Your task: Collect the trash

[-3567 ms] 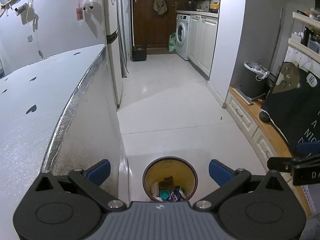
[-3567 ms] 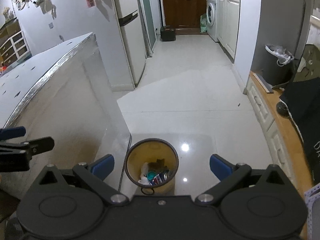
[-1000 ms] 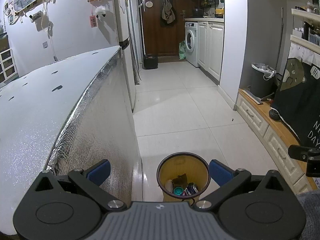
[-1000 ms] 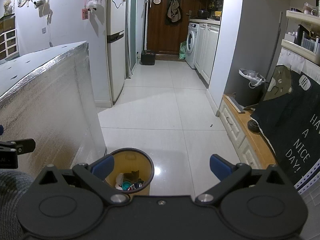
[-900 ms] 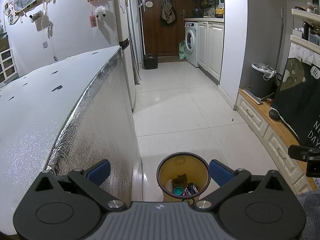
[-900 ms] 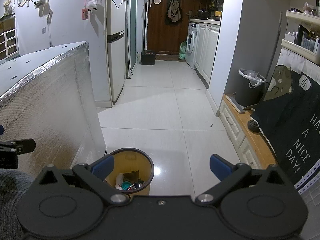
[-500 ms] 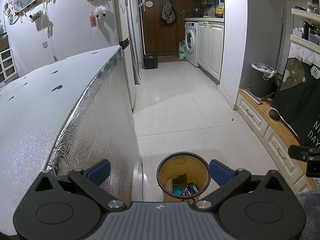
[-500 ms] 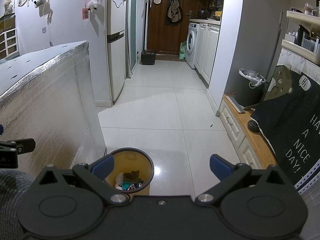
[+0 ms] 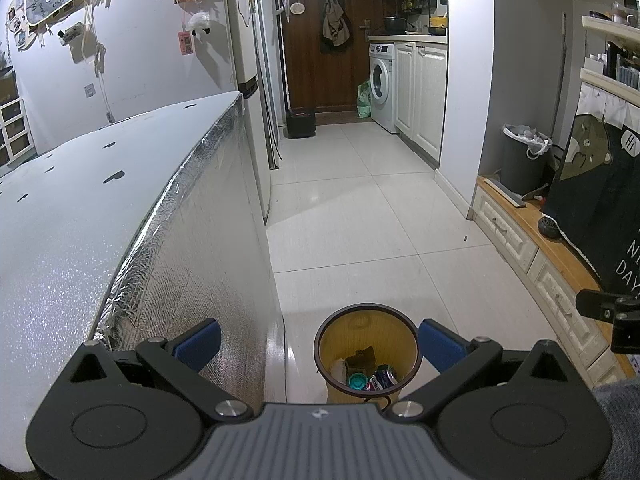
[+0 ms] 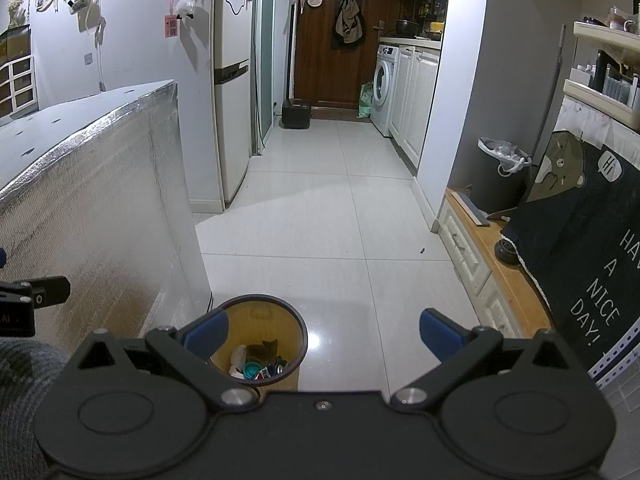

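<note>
Beside foil-covered table point(image 9: 80, 208), tiled floor point(image 9: 360, 208).

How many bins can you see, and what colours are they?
Yellow bin with trash inside: 1
Grey bin with a white bag: 1
Total: 2

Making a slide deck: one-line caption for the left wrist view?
Open left gripper above yellow wastebasket holding trash, beside foil-wrapped table.
</note>
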A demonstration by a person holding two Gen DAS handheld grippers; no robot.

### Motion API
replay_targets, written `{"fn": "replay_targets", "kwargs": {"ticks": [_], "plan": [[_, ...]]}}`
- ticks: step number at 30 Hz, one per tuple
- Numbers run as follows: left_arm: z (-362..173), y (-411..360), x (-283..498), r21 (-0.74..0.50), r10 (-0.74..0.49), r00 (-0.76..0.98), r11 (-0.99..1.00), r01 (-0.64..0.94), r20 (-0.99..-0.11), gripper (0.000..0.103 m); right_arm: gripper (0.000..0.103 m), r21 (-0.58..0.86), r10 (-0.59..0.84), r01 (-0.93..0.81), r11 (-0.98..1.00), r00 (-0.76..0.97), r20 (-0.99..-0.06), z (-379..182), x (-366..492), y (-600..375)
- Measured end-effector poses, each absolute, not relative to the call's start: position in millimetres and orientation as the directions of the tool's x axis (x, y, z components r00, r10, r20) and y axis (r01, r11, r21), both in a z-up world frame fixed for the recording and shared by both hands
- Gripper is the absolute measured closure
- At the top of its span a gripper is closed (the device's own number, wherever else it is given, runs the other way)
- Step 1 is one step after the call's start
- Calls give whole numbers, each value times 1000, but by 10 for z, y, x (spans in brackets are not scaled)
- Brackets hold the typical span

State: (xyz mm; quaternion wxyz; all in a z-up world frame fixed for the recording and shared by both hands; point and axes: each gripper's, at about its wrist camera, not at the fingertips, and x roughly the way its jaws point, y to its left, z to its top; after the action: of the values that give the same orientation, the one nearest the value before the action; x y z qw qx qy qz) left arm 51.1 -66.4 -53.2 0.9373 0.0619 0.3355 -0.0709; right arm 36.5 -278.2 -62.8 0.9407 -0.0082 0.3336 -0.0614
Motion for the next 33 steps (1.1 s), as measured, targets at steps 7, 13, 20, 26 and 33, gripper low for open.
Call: {"fn": "replay_targets", "kwargs": {"ticks": [7, 13, 20, 26, 33], "plan": [[-530, -665, 511, 69, -91, 765, 982, 175, -638, 0, 0, -57, -121, 110, 992, 770, -627, -628, 367, -2779], [-530, -663, 512, 69, -91, 765, 982, 174, -637, 0, 0, -57, -122, 110, 992, 769, -627, -627, 367, -2778], [-529, -667, 511, 70, -90, 765, 982, 174, -637, 0, 0, -57, -121, 110, 992, 770, -627, -626, 369, -2777], [-534, -665, 515, 71, -90, 766, 982, 174, -637, 0, 0, -57, -121, 110, 992, 769, -627, -626, 370, -2775], [-539, -646, 519, 72, -88, 766, 982, 173, -636, 0, 0, -56, -120, 110, 992, 769, -627, -625, 371, -2773]]}}
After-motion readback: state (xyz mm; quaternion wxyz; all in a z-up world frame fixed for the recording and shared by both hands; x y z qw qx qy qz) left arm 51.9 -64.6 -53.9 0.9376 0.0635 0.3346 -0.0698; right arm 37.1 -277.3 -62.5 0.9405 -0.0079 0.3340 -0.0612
